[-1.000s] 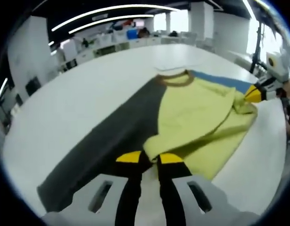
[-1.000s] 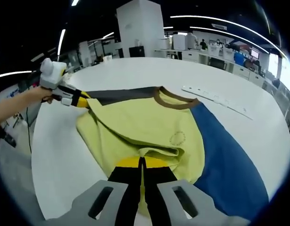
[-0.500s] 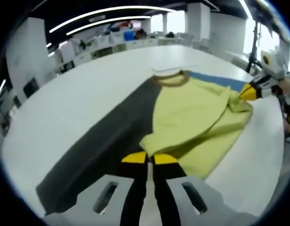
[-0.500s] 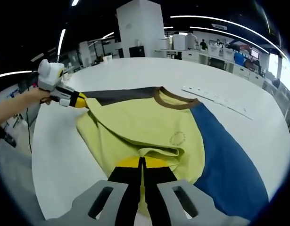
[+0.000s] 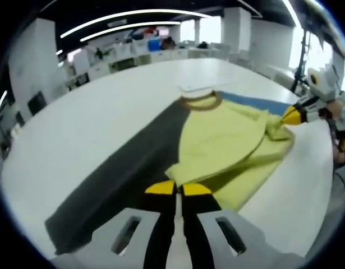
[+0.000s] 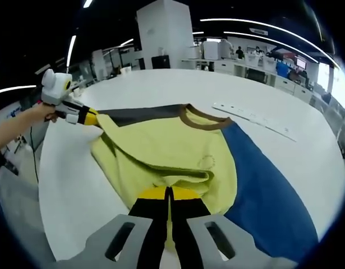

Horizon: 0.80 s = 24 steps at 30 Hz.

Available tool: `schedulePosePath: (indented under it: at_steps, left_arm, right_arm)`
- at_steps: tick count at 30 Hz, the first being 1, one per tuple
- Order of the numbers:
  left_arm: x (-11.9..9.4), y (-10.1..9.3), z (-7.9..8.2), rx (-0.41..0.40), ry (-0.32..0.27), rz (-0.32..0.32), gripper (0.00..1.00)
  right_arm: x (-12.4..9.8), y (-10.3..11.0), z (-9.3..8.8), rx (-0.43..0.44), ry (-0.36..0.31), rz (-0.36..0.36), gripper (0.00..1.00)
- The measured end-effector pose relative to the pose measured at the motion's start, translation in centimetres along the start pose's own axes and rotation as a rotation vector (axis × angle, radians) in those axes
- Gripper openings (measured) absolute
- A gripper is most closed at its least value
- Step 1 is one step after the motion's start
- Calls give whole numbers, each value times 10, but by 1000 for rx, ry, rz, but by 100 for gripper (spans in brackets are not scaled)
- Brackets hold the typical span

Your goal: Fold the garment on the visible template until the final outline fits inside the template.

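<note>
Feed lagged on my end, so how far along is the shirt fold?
Early. Both claws, left and right, are shut on the yellow part of the shirt, one layer already lifted. The grey panel and blue panel lie flat, unfolded.

A white table (image 5: 93, 117) carries a yellow, grey and blue garment (image 6: 178, 151) (partly folded) and a white strip (image 6: 253, 119).

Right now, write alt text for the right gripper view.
The right gripper is shut on a yellow fold of the shirt on a white table. The left gripper pinches the far edge; a blue panel lies right.
</note>
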State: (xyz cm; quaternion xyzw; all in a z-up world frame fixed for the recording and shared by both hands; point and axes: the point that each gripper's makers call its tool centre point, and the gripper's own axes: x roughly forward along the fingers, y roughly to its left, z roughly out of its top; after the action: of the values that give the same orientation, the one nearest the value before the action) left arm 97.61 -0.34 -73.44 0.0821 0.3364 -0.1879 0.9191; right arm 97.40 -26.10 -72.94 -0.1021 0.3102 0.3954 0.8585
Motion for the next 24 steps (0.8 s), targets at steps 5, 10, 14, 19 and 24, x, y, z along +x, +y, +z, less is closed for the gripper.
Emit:
schedulePosePath:
  at_steps: [5,10,14,19,24]
  left_arm:
    - [-4,1,-2,7,2,-5,0]
    - [-16,-10,-5,10,0,-7,0]
    - [-26,-19,-9,13,4,-9,0]
    - [-36,-19,-12,15,1,-13,0]
    - [-50,-26,-16,14,-5,-13,0]
  right_arm:
    - [-8,-3,-4,-11,8,-9,1]
    - [-17,-4,-7,-17,9,-13,1]
    - [-24,-1,-8,-25,5,-15,1]
    - [-36,6,-9,-39,-3,-12,1]
    - [-48,12,-15,-37,2,3,1]
